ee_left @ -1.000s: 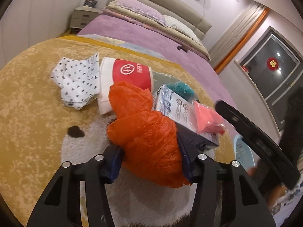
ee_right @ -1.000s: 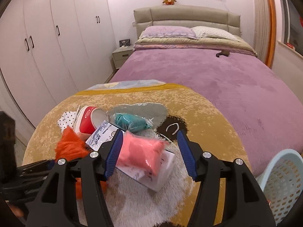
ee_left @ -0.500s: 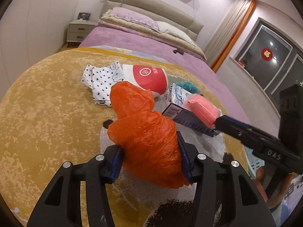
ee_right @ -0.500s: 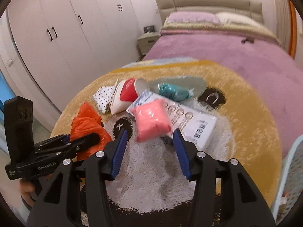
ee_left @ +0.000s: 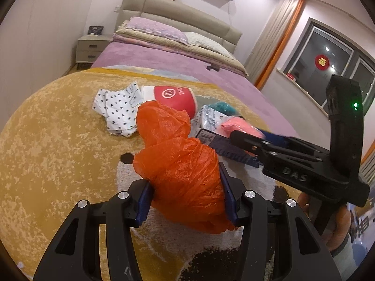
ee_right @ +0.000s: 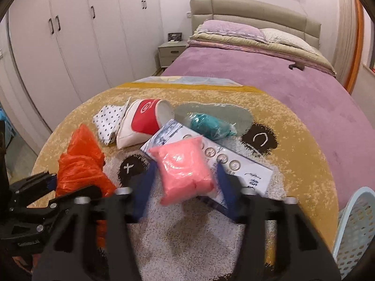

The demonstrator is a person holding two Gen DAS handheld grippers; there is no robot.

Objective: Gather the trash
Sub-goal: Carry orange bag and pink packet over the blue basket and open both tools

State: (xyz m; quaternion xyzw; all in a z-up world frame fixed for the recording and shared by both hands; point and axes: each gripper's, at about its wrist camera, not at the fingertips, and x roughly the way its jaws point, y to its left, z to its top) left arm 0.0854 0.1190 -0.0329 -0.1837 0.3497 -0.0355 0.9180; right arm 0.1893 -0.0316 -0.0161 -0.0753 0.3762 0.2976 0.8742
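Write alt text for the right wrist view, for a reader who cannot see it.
The right gripper straddles a pink plastic packet lying on a white printed box on a yellow rug; contact is unclear. Left of it, the left gripper clamps an orange plastic bag. Behind lie a red-and-white paper cup, a teal packet and a purple bed.
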